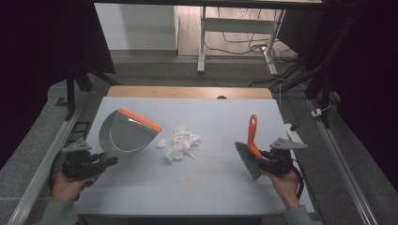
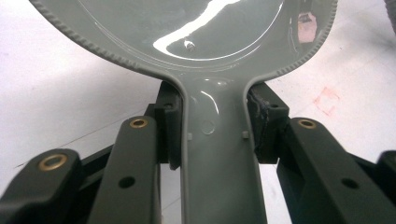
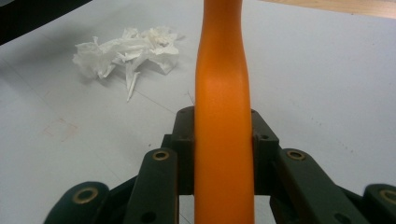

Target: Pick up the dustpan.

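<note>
A grey dustpan (image 1: 123,132) with an orange lip lies tilted at the left of the table, its handle clamped in my left gripper (image 1: 104,161). In the left gripper view both pads press the dustpan handle (image 2: 215,154). At the right my right gripper (image 1: 261,158) is shut on a hand brush (image 1: 250,150) with an orange handle and grey bristles. The right gripper view has that orange handle (image 3: 223,140) squeezed between the jaws. A heap of crumpled white paper scraps (image 1: 180,142) rests mid-table between the two tools, the paper scraps (image 3: 128,50) off to the upper left of the brush handle.
The pale grey table top (image 1: 206,187) has a wooden strip (image 1: 187,92) along its far edge. Metal rails run down both sides. Behind stand a white table frame (image 1: 202,42) and loose cables on the floor.
</note>
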{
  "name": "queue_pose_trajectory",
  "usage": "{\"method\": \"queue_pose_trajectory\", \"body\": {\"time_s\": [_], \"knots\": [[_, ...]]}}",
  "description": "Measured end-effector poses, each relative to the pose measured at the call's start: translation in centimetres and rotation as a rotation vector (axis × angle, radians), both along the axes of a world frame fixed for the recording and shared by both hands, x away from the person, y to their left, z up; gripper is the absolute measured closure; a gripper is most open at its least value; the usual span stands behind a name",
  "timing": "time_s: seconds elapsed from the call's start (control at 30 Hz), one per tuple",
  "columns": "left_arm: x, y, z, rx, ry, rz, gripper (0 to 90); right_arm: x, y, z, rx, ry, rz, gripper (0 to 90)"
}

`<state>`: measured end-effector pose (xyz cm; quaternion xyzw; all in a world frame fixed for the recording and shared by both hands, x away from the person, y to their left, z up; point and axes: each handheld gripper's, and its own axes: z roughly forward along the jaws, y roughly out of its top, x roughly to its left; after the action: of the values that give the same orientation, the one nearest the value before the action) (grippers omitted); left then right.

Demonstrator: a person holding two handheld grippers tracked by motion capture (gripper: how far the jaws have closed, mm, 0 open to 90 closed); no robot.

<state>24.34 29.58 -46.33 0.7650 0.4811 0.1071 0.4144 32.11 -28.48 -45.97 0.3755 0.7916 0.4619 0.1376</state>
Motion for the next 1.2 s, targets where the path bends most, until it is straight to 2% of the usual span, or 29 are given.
{"method": "queue_pose_trajectory", "body": {"time_s": [0.47,0.9,1.2], "knots": [[-0.8,-0.2,-0.1,0.025,0.021,-0.101,61.0,0.0,0.2,0.0,-0.004,-0.003,0.005,69.9],[-1.7,-0.5,-1.6,0.075,0.075,-0.216,60.9,0.0,0.4,-0.1,-0.01,0.001,0.008,69.9],[-2.0,-0.8,-2.7,0.095,0.113,-0.268,60.9,0.0,0.6,-0.1,-0.012,-0.003,0.012,69.9]]}}
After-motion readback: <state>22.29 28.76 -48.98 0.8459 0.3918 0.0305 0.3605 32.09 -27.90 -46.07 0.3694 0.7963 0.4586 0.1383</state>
